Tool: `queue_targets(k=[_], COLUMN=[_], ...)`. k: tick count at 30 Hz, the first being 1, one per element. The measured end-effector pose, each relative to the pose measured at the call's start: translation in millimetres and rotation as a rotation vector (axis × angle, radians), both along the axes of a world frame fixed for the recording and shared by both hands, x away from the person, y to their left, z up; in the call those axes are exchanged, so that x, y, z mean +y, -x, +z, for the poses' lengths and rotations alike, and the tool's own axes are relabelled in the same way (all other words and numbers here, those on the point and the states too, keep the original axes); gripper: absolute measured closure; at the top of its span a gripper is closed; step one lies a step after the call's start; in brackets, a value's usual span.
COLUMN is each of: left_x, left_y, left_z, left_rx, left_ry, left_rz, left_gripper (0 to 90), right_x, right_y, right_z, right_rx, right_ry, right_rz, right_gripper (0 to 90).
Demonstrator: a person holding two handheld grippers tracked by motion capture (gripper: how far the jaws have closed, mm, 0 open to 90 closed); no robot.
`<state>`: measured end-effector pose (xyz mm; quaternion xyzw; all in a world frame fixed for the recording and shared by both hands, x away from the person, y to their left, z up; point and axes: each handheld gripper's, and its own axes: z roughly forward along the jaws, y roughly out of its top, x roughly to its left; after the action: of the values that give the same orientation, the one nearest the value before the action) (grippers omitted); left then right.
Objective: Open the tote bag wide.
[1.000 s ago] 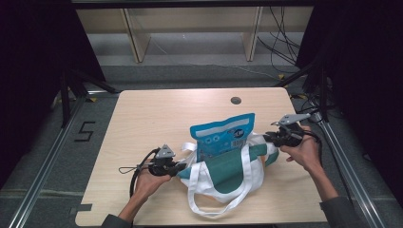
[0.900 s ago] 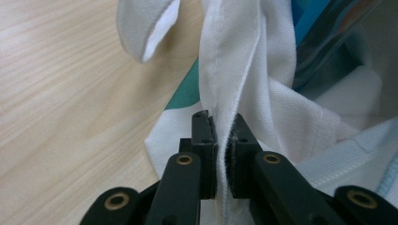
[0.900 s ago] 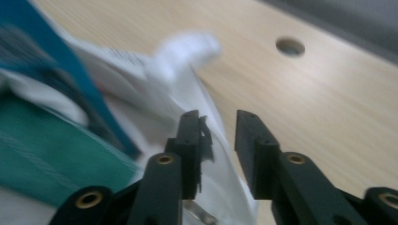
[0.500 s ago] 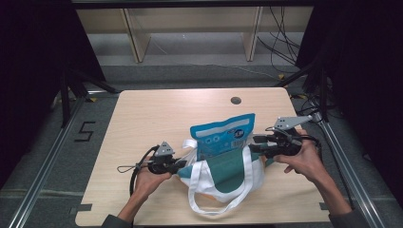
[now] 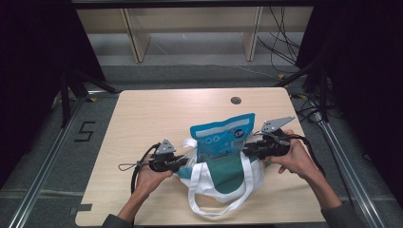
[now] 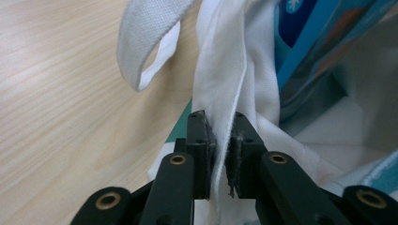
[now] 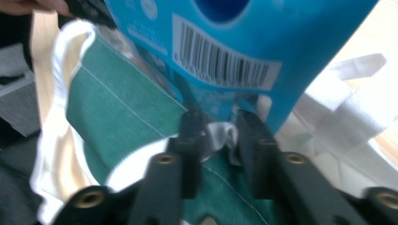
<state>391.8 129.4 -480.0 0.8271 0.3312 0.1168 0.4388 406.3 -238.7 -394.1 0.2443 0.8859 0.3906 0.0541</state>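
Your left gripper (image 6: 220,159) pinches the tote bag (image 5: 223,178) rim; your right gripper (image 7: 220,140), jaws just closing, clamps the rim opposite. Between them, the blue pouch (image 5: 223,135) stands half inside; seating it remains.

Three cameras on my rig covered one tabletop, one from overhead and two at close range.

My high camera looked forward and down on the table (image 5: 142,118) from above the near edge; the left gripper (image 6: 220,154) camera sat almost against the white bag (image 6: 234,70), facing along its jaws; the right gripper (image 7: 218,140) camera faced the blue pouch (image 7: 263,37) just as closely. All three shared the bag and pouch at the table's near centre.
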Motion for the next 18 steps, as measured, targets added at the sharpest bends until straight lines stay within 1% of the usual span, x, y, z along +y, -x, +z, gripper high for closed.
queue_targets(k=[1, 2, 3, 4, 5, 6, 7, 8, 9, 10, 11, 12, 13, 14, 15, 16, 18], left_x=[0.6, 0.2, -0.1, -2.3, -2.3, -2.0, -1.1, -0.6, -0.6, -0.4, -0.1, -0.1, -0.1, -0.7, -0.6, -0.4, -2.4], left_y=[-0.5, -0.6, -0.8, -0.4, -0.4, -0.5, -1.6, -3.2, -3.2, -4.7, -6.8, -9.4, -9.4, -10.3, -12.2, -13.4, -14.9], left_z=[0.1, 0.2, 0.6, -0.5, -0.5, -0.3, 0.3, 0.8, 0.8, 0.7, -0.6, -3.5, -3.5, -4.9, -6.4, -8.3, -13.0], left_rx=[0.004, -0.003, -0.002, 0.014, 0.014, 0.009, 0.006, 0.007, 0.007, 0.017, 0.009, 0.025, 0.025, 0.033, 0.032, 0.034, 0.059], left_ry=[-0.004, -0.006, -0.008, 0.029, 0.029, 0.027, 0.022, 0.012, 0.012, 0.014, 0.013, 0.021, 0.021, 0.016, 0.023, 0.012, 0.008], left_rz=[0.0, 0.002, 0.0, 0.023, 0.023, 0.028, 0.014, 0.013, 0.013, 0.019, 0.033, 0.04, 0.04, 0.047, 0.029, 0.034, 0.045], left_gripper=[79.7, 79.7, 79.5, 79.1, 79.1, 79.1, 79.1, 79.3, 79.4, 79.4, 81.1, 82.4, 83.5, 83.5, 84.3, 84.3, 84.7], right_x=[-0.7, -1.7, -2.3, -3.1, -3.1, -4.1, -6.0, -13.7, -13.7, -17.7, -25.7, -26.9, -26.9, -27.6, -29.0, -29.0, -26.9], right_y=[0.0, 0.6, -0.7, 4.8, 4.8, 8.6, 14.1, 25.0, 25.0, 31.5, 36.8, 41.7, 41.7, 45.3, 49.9, 49.9, 52.7], right_z=[-2.6, -4.6, -8.0, -11.3, -11.3, -12.2, -11.6, -9.7, -9.7, -10.7, -22.6, -32.2, -32.2, -42.5, -60.8, -60.8, -80.5], right_rx=[-0.017, -0.001, -0.013, -0.026, -0.026, -0.036, -0.041, -0.059, -0.059, -0.033, -0.029, -0.005, -0.005, 0.011, 0.016, 0.016, 0.032], right_ry=[0.016, 0.018, 0.018, 0.028, 0.028, 0.028, 0.023, 0.001, 0.001, -0.019, -0.013, 0.006, 0.006, 0.026, 0.052, 0.052, 0.075], right_rz=[-0.002, -0.012, 0.007, -0.007, -0.007, -0.007, -0.016, -0.007, -0.007, -0.017, -0.011, -0.033, -0.033, -0.029, -0.046, -0.046, -0.058], right_gripper=[85.2, 86.9, 87.7, 88.3, 88.3, 88.5, 88.6, 88.7, 88.7, 88.7, 88.7, 88.7, 88.7, 88.7, 88.8, 88.8, 88.8])
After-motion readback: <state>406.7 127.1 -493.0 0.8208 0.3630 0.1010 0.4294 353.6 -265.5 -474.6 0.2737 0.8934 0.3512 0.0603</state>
